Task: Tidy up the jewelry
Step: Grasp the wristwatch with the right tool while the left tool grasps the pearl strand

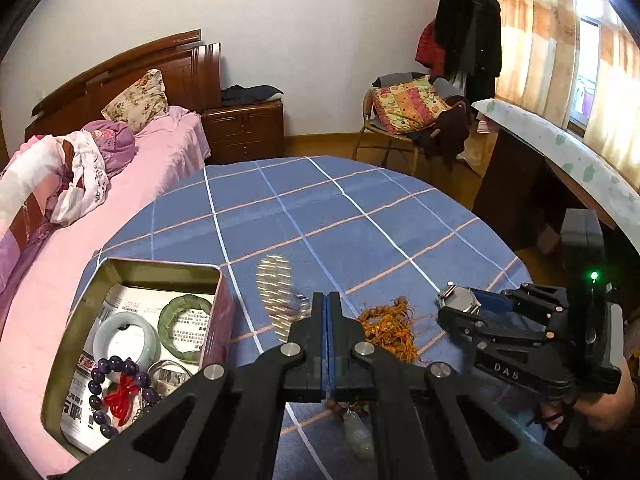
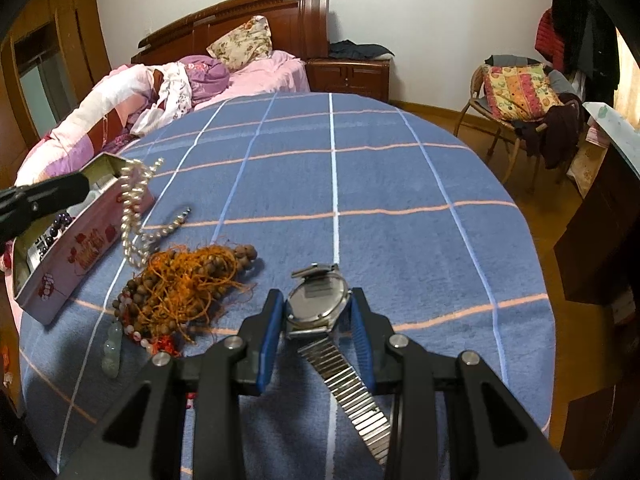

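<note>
My left gripper [image 1: 327, 299] is shut on a white pearl necklace [image 2: 134, 204], which hangs from its tip beside the open pink tin [image 2: 80, 248] and trails onto the blue checked cloth. In the left wrist view the pearls [image 1: 276, 296] are a blur left of the fingers. The tin [image 1: 160, 272] holds a pale jade bangle [image 1: 124, 340], a green bangle [image 1: 186, 328] and a purple bead bracelet [image 1: 116, 368]. My right gripper [image 2: 318, 296] is shut on a steel watch [image 2: 316, 300], face down, with its band trailing back. A tangle of wooden beads on orange cord [image 2: 188, 280] lies between the two.
A pale gourd pendant [image 2: 112, 348] lies at the near end of the bead tangle. The round table [image 2: 400, 200] stands against a pink bed [image 1: 152, 168]. A chair piled with cushions [image 2: 516, 92] and a desk [image 1: 560, 148] stand to the right.
</note>
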Available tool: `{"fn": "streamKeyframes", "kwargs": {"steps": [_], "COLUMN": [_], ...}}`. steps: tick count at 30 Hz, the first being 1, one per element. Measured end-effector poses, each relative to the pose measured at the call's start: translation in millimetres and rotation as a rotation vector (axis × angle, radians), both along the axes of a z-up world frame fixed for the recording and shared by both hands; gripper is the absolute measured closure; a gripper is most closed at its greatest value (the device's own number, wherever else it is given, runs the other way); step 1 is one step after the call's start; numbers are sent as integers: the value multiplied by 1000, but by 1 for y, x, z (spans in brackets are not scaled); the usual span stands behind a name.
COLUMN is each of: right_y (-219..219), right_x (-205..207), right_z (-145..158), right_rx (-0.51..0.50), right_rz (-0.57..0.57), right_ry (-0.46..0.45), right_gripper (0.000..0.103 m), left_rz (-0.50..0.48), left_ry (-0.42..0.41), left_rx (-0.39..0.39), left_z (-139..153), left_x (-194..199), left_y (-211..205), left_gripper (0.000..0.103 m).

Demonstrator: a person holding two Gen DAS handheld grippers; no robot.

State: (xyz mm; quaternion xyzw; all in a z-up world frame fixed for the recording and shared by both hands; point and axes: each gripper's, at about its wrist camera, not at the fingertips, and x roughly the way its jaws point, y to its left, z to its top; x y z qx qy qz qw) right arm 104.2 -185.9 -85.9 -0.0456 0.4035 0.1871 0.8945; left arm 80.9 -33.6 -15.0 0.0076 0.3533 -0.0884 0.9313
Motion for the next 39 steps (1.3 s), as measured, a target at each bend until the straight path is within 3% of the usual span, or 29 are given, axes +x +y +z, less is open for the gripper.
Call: {"fn": "streamKeyframes", "kwargs": {"steps": [8,12,13,16,17,23,29,34,39], "right_y": [2,2,2,1,0,-1,-3,-3,-1], "right_x": [-3,-2,-2,-1,-1,0,2,3,2], "right_z": [0,0,0,-1,-1,-2,-3,-3,-4], "right_rx": [-14,-13,-10,-2,2,25,39,39,28], "right_rz": [1,6,7,15,18,30,38,40,43], "right_ry": [-4,-1,1,7,8,16,29,36,34], "right_gripper": [67,67,67,67,67,67,67,67,67], "left_rz": [53,47,47,85,89,118,142,158,180], "left_ry": [6,65,88,93,86,131,131,128,126], "left_rx": [-20,-5,-15,-3,3,4,78,137,98], "left_z": [-10,-24,-30,-36,-36,-50,-55,-56,-52], "left_x": [3,17,22,29,29,45,58,58,56], "left_y": [12,10,8,6,5,6,-2,-1,5], "left_gripper": [103,97,89,49,44,44,45,63,63]}}
